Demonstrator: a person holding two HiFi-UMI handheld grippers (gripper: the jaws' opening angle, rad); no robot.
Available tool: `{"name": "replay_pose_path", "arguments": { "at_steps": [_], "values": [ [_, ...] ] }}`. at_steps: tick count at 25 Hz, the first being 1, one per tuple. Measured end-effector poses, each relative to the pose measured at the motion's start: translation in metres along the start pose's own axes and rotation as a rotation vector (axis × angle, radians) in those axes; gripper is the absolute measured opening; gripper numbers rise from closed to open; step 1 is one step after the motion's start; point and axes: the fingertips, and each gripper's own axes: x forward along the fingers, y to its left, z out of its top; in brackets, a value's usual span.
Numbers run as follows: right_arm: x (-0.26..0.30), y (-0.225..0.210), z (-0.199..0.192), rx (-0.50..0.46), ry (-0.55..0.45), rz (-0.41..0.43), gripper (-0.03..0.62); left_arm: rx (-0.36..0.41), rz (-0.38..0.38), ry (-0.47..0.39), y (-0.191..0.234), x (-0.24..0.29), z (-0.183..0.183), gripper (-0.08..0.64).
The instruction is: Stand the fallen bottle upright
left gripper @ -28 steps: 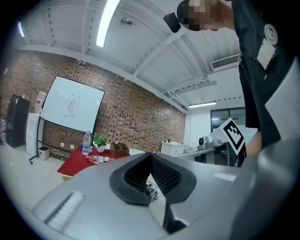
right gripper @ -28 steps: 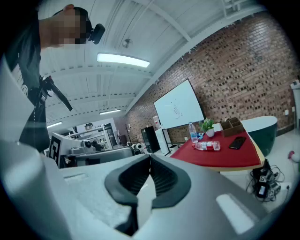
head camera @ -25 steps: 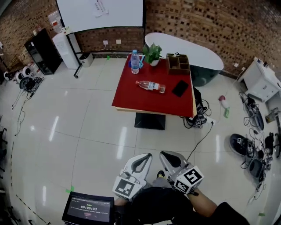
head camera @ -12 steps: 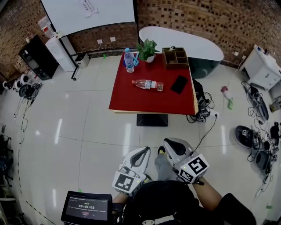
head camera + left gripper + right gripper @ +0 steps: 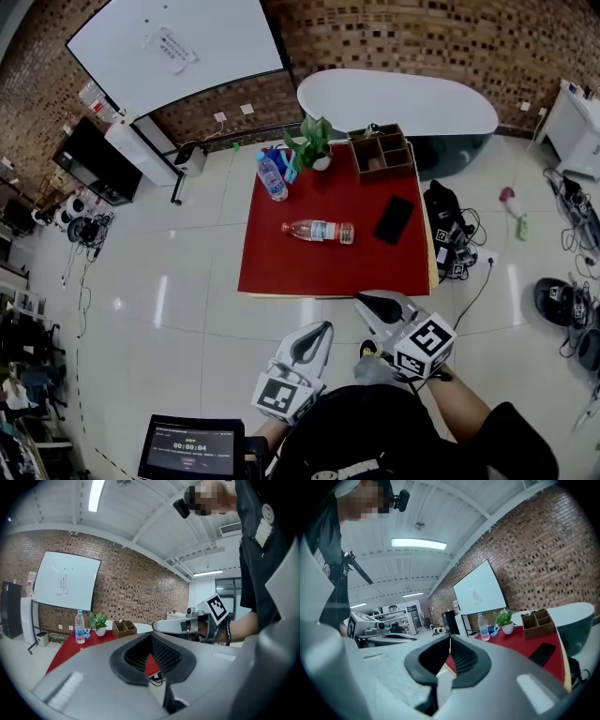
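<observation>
Table first: a square red-topped table (image 5: 281,267) on a dark pedestal stands on the pale tiled floor, just ahead of the person, with both grippers short of its near edge. The left gripper (image 5: 322,328) and the right gripper (image 5: 364,300), each grey-white and carrying a marker cube, have their jaws pressed together with nothing between them. On the far side of the table sit a brown wooden compartment box (image 5: 382,155), a small green potted plant (image 5: 314,145) and an upright clear plastic bottle with a blue label (image 5: 272,178); a flat black phone (image 5: 394,219) lies nearer the right edge. The fallen clear plastic bottle with a reddish tint and a pale label (image 5: 319,231) lies on its side near the table's middle, well apart from the other things, its length running left to right in the head view, the narrower end seemingly leftward. It looks light, smooth and round, so likely to roll or slip, and the thin wall may dent. Pinching across the body near the label, jaws spread first, seems safest before tipping it onto its base.
</observation>
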Motion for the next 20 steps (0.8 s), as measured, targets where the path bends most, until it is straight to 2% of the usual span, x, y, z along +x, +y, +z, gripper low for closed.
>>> {"name": "replay_pose_path", "arguments": {
  "at_steps": [5,6,9,10,12,15,20],
  "values": [
    [0.033,-0.046,-0.012,-0.040,0.097,0.008,0.015,-0.005,0.009,0.027,0.018,0.035,0.000,0.002],
    [0.042,-0.051,-0.016,-0.063,0.130,0.011,0.048,-0.012,0.016,0.034,0.025,0.037,-0.003,0.002],
    [0.072,-0.060,-0.034,-0.138,0.275,0.056,0.198,-0.039,0.052,0.045,0.046,0.037,-0.006,0.002],
    [0.084,-0.063,-0.038,-0.167,0.320,0.070,0.226,-0.044,0.049,0.037,0.052,0.037,-0.005,0.002],
    [0.112,-0.071,-0.041,-0.252,0.397,0.081,0.262,-0.046,0.032,0.016,0.065,0.034,-0.002,0.002],
    [0.163,-0.080,-0.051,-0.404,0.534,0.095,0.282,-0.035,0.040,-0.008,0.088,0.021,0.002,0.002],
    [0.261,-0.118,-0.095,-0.591,0.786,0.106,0.298,-0.037,0.145,-0.035,0.137,-0.011,0.006,0.002]
  ]
}}
